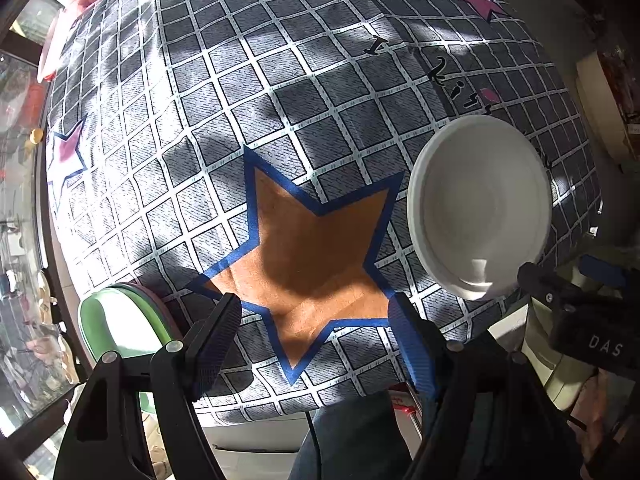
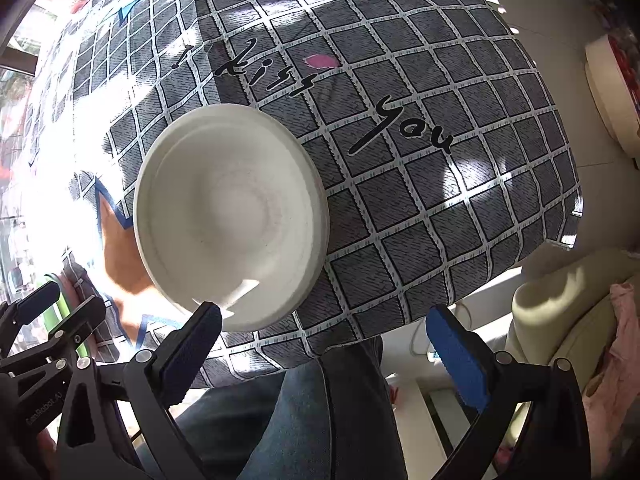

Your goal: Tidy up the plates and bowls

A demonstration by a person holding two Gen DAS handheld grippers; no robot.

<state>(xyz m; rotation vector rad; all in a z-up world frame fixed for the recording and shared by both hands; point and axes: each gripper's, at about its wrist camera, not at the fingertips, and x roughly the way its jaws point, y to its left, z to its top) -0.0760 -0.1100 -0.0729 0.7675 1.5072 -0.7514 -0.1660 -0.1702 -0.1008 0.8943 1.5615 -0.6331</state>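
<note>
We saw the round white ceramic bowl (image 2: 232, 220) resting on the grey checked tablecloth (image 2: 420, 200) with star prints, near its front edge. The right gripper (image 2: 324, 340) stood wide apart just before it (empty), and the left gripper (image 1: 316, 332) gaped too, beside a green-rimmed plate (image 1: 120, 320).

- The bench (image 1: 304, 92) is covered by a grey cloth with a white grid, printed stars and the black script "kiss you".
- A white bowl (image 1: 480, 208) sits on the cloth beside the orange star (image 1: 316, 256).
- Green plates (image 1: 120, 320) lie stacked at the near left edge.
- A pink-and-white plate (image 1: 60, 36) rests at the far left corner.
</note>
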